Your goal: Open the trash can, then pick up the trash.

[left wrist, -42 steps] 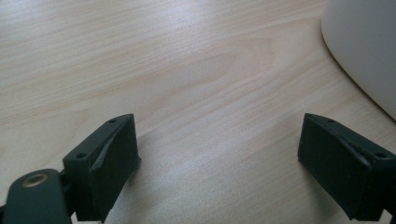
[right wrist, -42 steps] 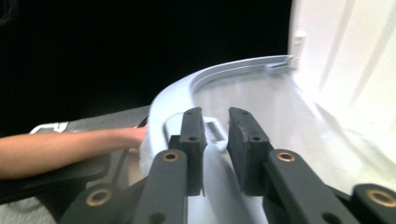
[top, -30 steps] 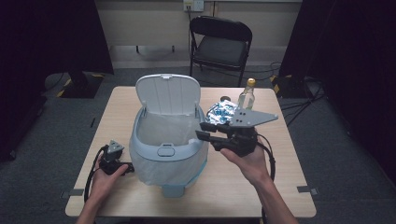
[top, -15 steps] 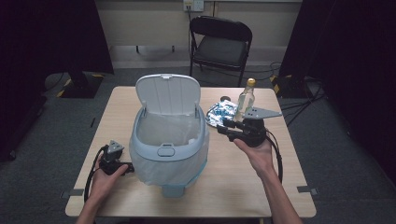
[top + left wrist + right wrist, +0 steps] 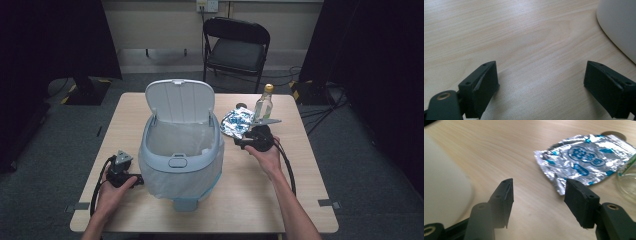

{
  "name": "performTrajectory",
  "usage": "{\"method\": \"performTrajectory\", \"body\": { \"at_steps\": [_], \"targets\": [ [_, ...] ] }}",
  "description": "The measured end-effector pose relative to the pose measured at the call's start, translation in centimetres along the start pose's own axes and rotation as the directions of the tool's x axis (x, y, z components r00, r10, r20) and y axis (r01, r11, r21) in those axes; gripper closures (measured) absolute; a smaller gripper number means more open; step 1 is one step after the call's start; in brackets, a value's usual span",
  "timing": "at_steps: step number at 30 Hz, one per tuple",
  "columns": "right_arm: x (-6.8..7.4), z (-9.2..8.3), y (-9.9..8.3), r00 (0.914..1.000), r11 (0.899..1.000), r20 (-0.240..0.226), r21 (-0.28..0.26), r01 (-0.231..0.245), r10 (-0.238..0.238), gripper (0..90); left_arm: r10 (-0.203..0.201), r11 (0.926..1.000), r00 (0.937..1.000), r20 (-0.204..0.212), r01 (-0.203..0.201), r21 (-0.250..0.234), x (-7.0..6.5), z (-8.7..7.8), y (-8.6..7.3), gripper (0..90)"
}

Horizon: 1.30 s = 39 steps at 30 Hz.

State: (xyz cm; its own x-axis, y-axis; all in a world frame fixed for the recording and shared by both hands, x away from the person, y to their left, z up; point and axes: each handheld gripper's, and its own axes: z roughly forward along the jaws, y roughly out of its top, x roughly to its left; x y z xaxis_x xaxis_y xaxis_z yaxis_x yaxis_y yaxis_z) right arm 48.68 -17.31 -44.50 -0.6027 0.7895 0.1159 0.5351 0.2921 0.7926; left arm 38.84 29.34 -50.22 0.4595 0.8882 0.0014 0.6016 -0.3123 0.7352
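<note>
**Right gripper low beside the foil packet, jaws apart**

On the light wooden table, a pale blue-grey lidded bin stands in the middle with its lid tipped up and back and a thin liner bag showing inside it. To the right of the bin, toward the far side of the table, lies a crumpled silver foil packet with blue print, flat on the wood, and a clear glass bottle with a gold cap stands upright just beyond it, at its right edge.

The right gripper sits low over the table just on the near side of the packet, pointing toward it. Its jaws have just been opening and stand apart with only bare wood between them; in the right gripper view the foil packet lies just ahead of the jaw tips, untouched, with the bin's white wall at the left edge.

The left gripper rests near the table's front left, close beside the bin's base. Its jaws are spread wide over bare tabletop, holding nothing, with the bin's curved side at the upper right of the left gripper view.
</note>
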Motion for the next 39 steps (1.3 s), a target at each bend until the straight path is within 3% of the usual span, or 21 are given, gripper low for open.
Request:
{"method": "performTrajectory", "body": {
  "at_steps": [4,16,21,30,34,35,39],
  "targets": [
    [-0.7,1.8,-0.2,0.9993,1.0,0.037,-0.017,0.01,-0.01,37.3,0.0,1.0,1.0,0.0,0.0,0.0,0.0,0.0,0.0,11.7],
    [-2.2,5.9,-0.6,0.9954,0.998,0.088,0.052,0.033,-0.038,39.1,-0.001,1.0,1.0,0.001,0.001,0.0,0.0,0.0,0.0,11.7],
    [-2.0,6.5,-0.6,0.9939,0.996,0.09,0.062,0.059,-0.064,40.6,-0.003,1.0,1.0,-0.001,0.003,0.0,0.0,0.0,0.0,11.7],
    [-2.3,7.0,-0.8,0.992,0.995,0.106,0.085,0.059,-0.068,57.3,-0.001,1.0,1.0,-0.002,0.001,0.001,0.0,0.0,0.0,11.7],
    [-2.1,6.6,-0.7,0.9947,0.995,0.09,0.089,0.04,-0.048,54.1,-0.002,1.0,1.0,-0.002,0.002,0.001,0.0,0.0,0.0,11.7],
    [-2.0,6.4,-0.5,0.994,0.995,0.089,0.082,0.056,-0.063,53.9,-0.002,1.0,1.0,-0.002,0.002,0.0,0.0,0.0,0.0,11.7],
    [-1.9,5.7,1.0,0.996,0.999,0.081,0.012,0.036,-0.037,53.8,-0.003,1.0,1.0,-0.002,0.003,0.0,0.0,0.0,0.0,11.7]
  ]
}}
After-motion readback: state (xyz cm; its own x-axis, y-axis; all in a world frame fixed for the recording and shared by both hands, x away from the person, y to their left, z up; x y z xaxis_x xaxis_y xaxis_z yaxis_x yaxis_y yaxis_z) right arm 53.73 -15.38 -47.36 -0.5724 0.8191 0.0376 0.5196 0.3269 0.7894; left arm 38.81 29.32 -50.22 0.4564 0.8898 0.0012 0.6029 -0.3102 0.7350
